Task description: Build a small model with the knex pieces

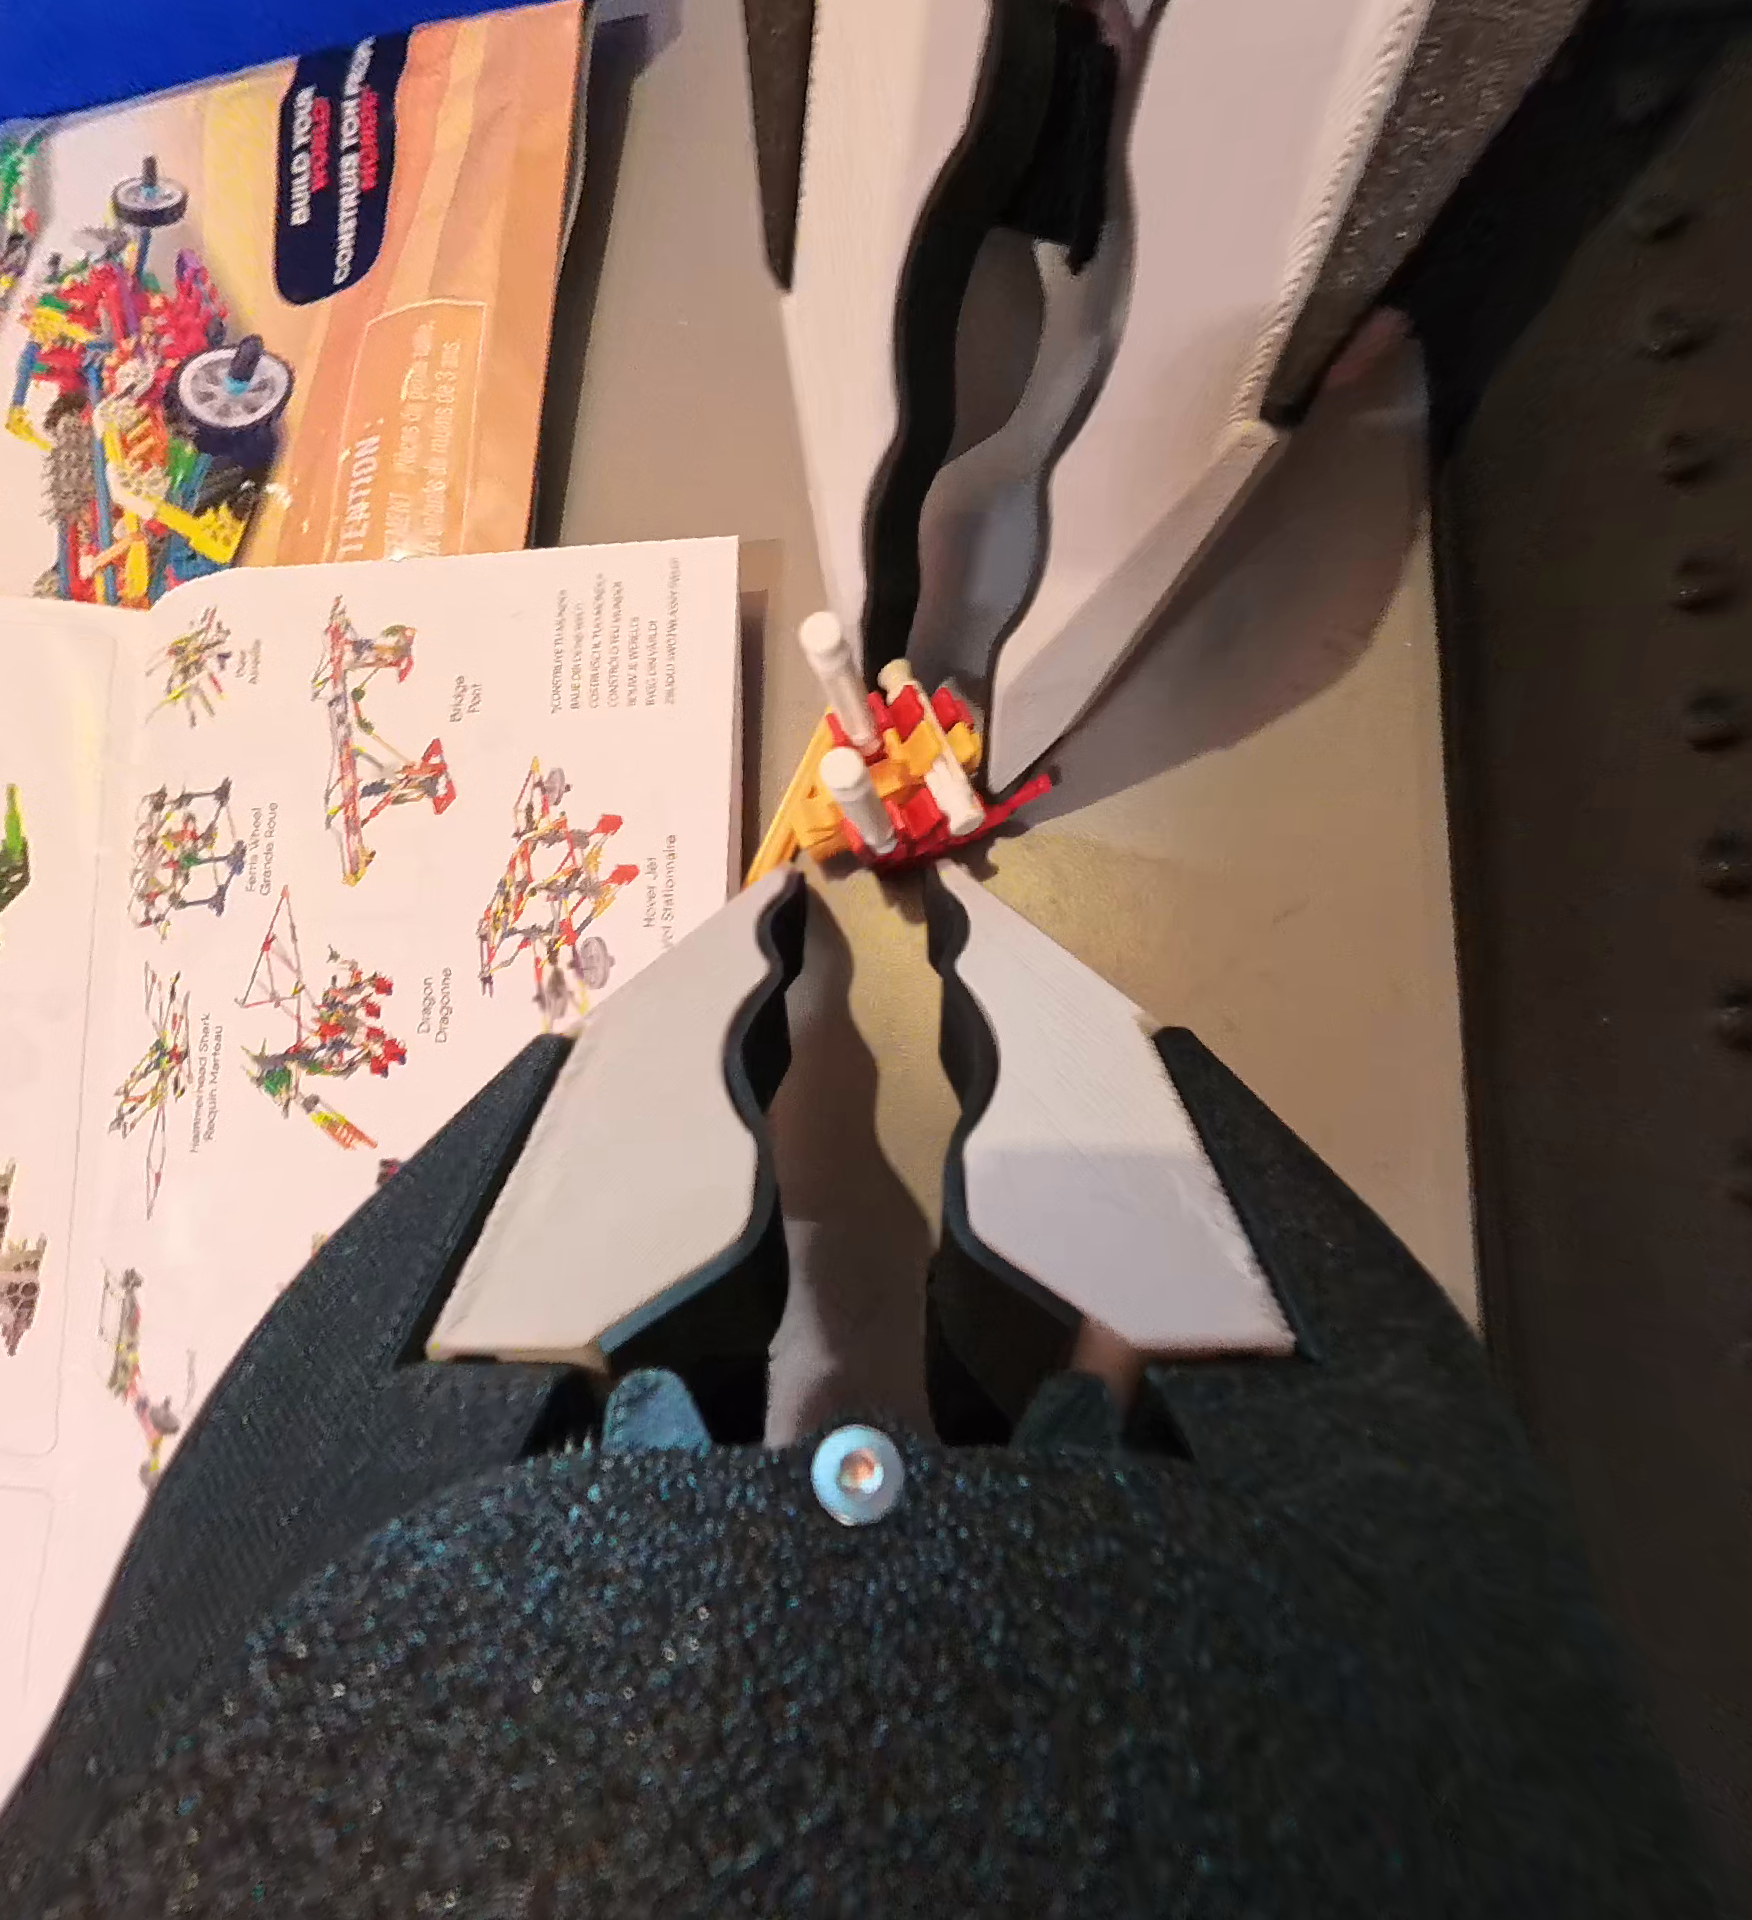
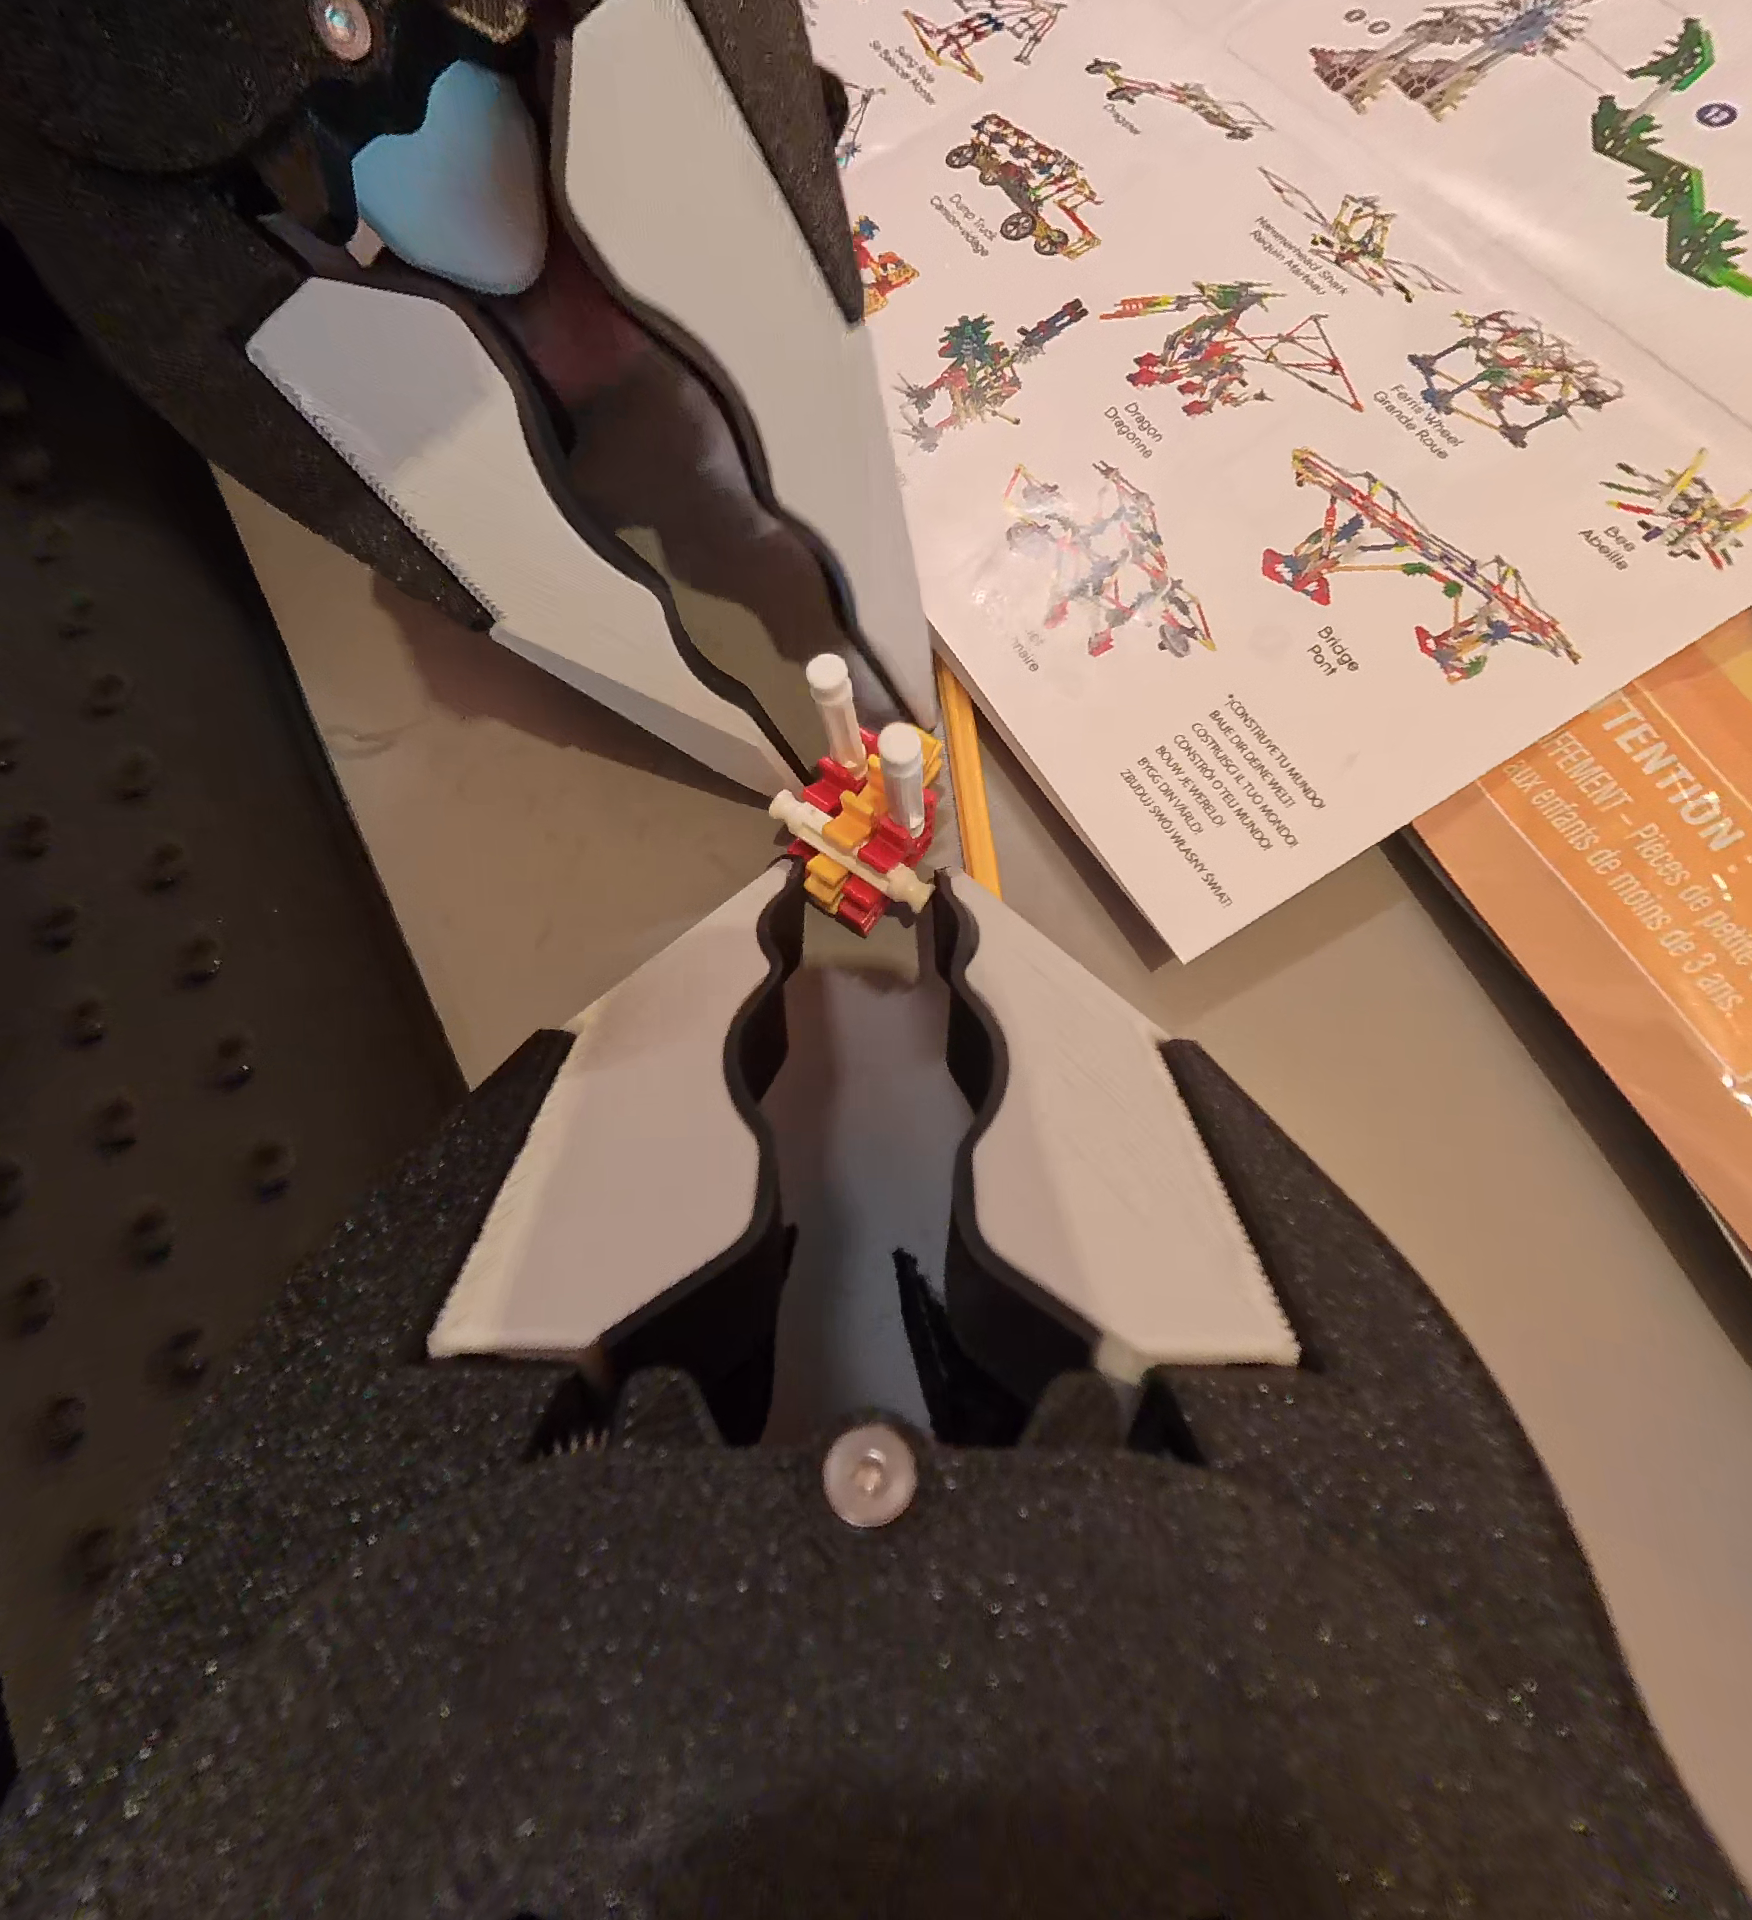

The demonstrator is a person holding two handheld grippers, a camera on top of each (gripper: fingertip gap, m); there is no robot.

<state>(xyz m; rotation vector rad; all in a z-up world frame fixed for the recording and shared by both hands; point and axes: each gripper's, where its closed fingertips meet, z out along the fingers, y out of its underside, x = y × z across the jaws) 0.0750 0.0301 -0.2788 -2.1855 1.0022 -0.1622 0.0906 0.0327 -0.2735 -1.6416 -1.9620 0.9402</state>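
A small assembly [image 1: 903,779] of red and yellow connectors with short white rods sits on the grey table between the two grippers, which face each other. Two white rods stand up from it. My left gripper [image 1: 864,883] has its jaws narrowed onto the near side of the assembly. My right gripper [image 2: 864,888] is closed on the opposite side of the assembly [image 2: 856,831]. Each gripper shows in the other's view, the right one [image 1: 939,722] and the left one [image 2: 856,753]. A thin yellow rod [image 2: 967,790] lies beside the assembly.
A white instruction sheet [image 1: 384,831] with pictured models lies next to the assembly and also shows in the right wrist view [image 2: 1371,416]. An orange toy box [image 1: 332,312] lies beyond it. A black studded surface [image 1: 1630,831] borders the table's other side. Left and right tips are no more than a few centimetres apart.
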